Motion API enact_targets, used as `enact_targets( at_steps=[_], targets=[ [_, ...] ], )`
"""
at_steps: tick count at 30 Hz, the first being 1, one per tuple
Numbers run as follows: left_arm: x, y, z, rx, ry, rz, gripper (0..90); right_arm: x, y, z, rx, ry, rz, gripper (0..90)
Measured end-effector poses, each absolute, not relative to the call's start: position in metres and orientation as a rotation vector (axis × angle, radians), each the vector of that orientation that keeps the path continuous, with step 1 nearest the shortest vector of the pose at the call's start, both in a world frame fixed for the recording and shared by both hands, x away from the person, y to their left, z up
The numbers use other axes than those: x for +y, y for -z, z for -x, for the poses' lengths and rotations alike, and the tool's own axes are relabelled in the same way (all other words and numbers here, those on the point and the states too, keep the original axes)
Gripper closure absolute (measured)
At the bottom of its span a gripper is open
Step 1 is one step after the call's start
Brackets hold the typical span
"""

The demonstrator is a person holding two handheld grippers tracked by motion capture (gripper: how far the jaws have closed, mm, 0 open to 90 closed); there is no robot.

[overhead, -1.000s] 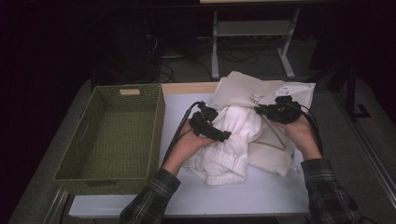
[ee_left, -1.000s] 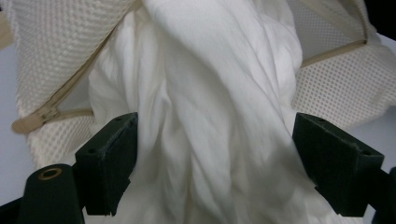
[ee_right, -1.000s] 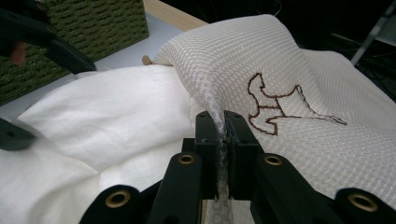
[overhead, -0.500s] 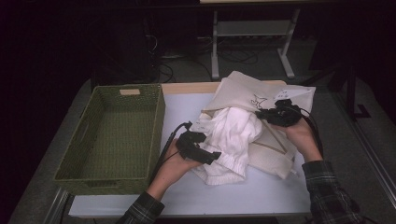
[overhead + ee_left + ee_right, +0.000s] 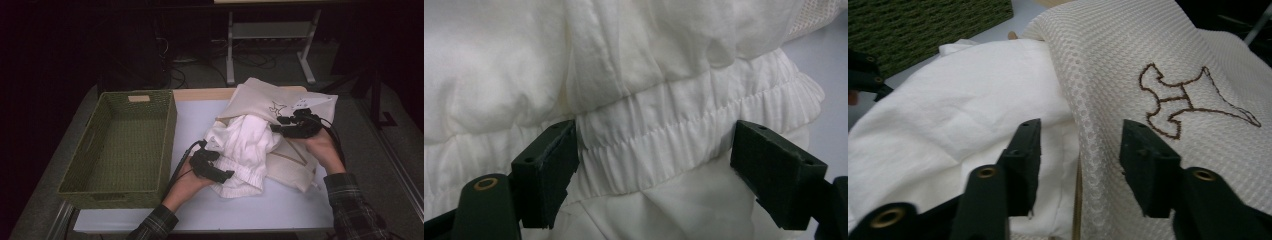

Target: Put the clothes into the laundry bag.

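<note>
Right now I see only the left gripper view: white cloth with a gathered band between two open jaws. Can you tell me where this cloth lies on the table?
Observer: The white garment lies bunched on a cream waffle cloth, right of a green woven basket.
Operator: And where is my left gripper there?
Observer: The left gripper is at the garment's near edge, by the elastic band.
Operator: What does the other gripper do?
Observer: The right gripper is open at the seam where the garment meets the cream cloth, near a brown embroidered figure.
</note>
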State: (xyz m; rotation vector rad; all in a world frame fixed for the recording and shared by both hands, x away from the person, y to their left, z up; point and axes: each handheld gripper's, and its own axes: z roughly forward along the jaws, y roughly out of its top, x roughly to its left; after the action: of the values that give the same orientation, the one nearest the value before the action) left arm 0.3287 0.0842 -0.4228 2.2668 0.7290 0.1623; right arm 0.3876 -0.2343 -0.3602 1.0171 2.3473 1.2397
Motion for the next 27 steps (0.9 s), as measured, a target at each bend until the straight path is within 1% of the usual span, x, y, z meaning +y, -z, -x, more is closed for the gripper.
enact_targets(
  at_steps=[1,2,3,4,5,9,14,15,16,17,21,22,23,25,27],
  targets=[
    [0.084,0.424,-0.329,0.732,-0.161,-2.265,18.6,-0.237,0.359,-0.383,2.344,-1.242,-1.026,41.2],
    [0.084,0.424,-0.329,0.732,-0.161,-2.265,18.6,-0.237,0.359,-0.383,2.344,-1.242,-1.026,41.2],
    [0.084,0.424,-0.329,0.733,-0.159,-2.263,18.6,-0.240,0.360,-0.378,2.336,-1.224,-1.038,37.5],
    [0.084,0.424,-0.329,0.733,-0.159,-2.263,18.5,-0.240,0.360,-0.378,2.336,-1.224,-1.038,37.5],
    [0.085,0.424,-0.329,0.732,-0.156,-2.264,18.1,-0.244,0.363,-0.372,2.346,-1.210,-1.048,35.2],
    [0.084,0.424,-0.328,0.724,-0.159,-2.268,15.3,-0.254,0.370,-0.363,2.334,-1.176,-1.076,34.8],
    [0.083,0.425,-0.328,0.726,-0.159,-2.271,15.1,-0.265,0.378,-0.353,2.336,-1.149,-1.101,37.0],
    [0.083,0.425,-0.328,0.729,-0.154,-2.267,15.3,-0.270,0.385,-0.348,2.346,-1.127,-1.105,40.2],
    [0.083,0.425,-0.328,0.729,-0.154,-2.267,15.4,-0.270,0.385,-0.348,2.346,-1.127,-1.105,40.2],
    [0.084,0.425,-0.328,0.728,-0.156,-2.273,15.4,-0.274,0.393,-0.343,2.357,-1.076,-1.116,43.1],
    [0.084,0.425,-0.328,0.730,-0.154,-2.270,15.6,-0.282,0.402,-0.334,2.365,-1.051,-1.134,61.6],
    [0.084,0.425,-0.328,0.730,-0.154,-2.270,15.6,-0.282,0.402,-0.334,2.365,-1.051,-1.134,61.6],
    [0.084,0.425,-0.328,0.729,-0.153,-2.268,15.6,-0.285,0.403,-0.330,2.364,-1.068,-1.159,70.6],
    [0.083,0.425,-0.328,0.726,-0.158,-2.273,15.5,-0.286,0.400,-0.326,2.352,-1.063,-1.157,77.5],
    [0.083,0.425,-0.328,0.724,-0.157,-2.269,15.5,-0.289,0.395,-0.320,2.329,-1.095,-1.154,81.0]
  ],
)
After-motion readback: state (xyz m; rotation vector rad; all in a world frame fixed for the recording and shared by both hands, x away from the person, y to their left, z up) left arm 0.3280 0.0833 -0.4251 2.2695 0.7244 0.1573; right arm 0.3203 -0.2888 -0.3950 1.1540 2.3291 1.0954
